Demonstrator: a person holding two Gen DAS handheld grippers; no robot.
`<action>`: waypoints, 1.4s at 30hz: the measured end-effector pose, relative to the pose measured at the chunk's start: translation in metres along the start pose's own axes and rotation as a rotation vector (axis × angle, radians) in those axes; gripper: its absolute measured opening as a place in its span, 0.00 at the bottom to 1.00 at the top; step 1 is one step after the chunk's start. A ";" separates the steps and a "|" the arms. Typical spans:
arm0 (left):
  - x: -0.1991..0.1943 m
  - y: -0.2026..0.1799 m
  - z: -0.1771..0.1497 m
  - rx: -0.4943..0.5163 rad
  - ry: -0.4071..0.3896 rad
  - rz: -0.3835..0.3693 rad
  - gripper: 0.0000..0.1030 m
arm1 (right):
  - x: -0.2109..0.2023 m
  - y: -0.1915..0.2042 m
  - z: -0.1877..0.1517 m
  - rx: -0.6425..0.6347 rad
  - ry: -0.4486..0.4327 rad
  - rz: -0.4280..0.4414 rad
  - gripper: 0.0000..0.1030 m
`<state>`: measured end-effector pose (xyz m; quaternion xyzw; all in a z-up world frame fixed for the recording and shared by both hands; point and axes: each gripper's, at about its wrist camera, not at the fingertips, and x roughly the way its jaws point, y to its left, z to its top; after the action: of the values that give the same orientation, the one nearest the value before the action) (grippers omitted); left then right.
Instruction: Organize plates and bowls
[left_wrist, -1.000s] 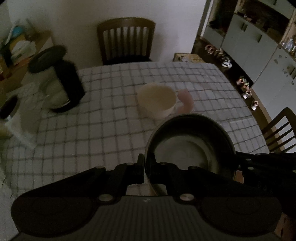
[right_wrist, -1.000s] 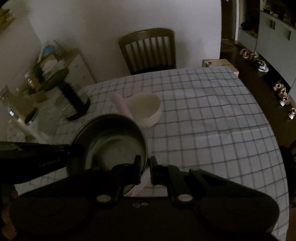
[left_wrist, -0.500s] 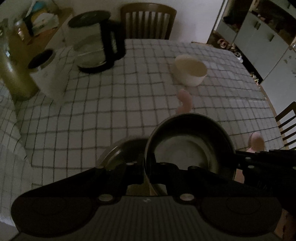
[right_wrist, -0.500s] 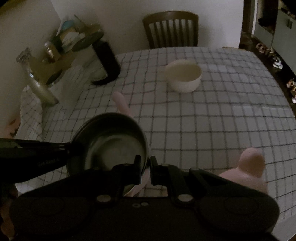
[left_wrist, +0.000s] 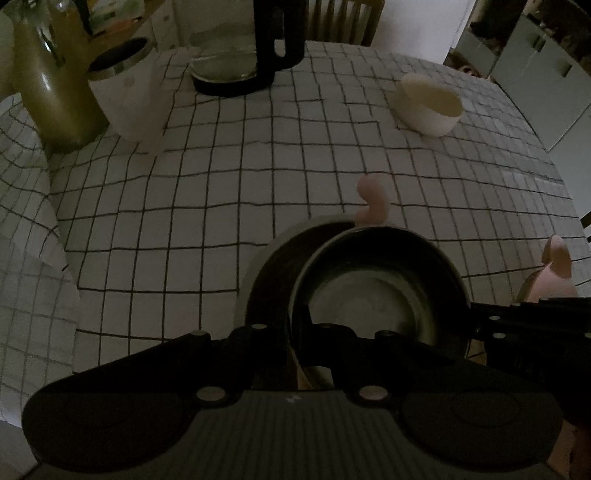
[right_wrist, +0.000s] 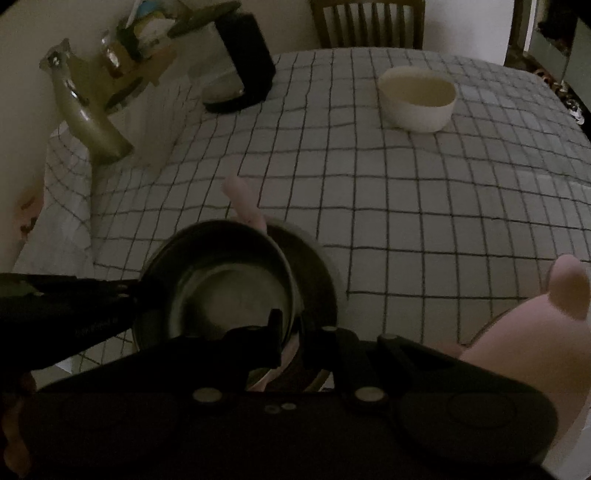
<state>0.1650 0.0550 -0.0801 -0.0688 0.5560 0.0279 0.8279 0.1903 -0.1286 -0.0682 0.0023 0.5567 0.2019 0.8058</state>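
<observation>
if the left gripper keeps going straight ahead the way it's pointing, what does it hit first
Likely the checked tablecloth just past the metal bowl the left gripper is clamped on. The white bowl sits farther off to the right; depth is unclear.

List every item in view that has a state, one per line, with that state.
Left gripper: shut on the metal bowl's rim.
Right gripper: shut on the same bowl's rim, opposite side.
Metal bowl: upright, empty, held above a larger dark bowl.
Larger dark bowl: upright on the tablecloth, partly covered.
White bowl: upright, empty, alone on the table.
Kettle: upright on the table.
</observation>
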 end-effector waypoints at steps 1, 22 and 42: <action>0.001 0.001 -0.001 -0.002 0.004 -0.002 0.04 | 0.002 0.001 0.000 -0.002 0.005 0.000 0.09; 0.024 0.004 -0.006 0.018 0.028 0.005 0.04 | 0.026 -0.001 -0.005 0.000 0.057 -0.002 0.09; 0.003 0.003 -0.001 0.045 -0.029 -0.015 0.08 | -0.003 -0.005 0.010 -0.025 0.002 0.070 0.33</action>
<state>0.1651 0.0581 -0.0831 -0.0537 0.5439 0.0100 0.8374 0.1998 -0.1317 -0.0624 0.0114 0.5547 0.2367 0.7976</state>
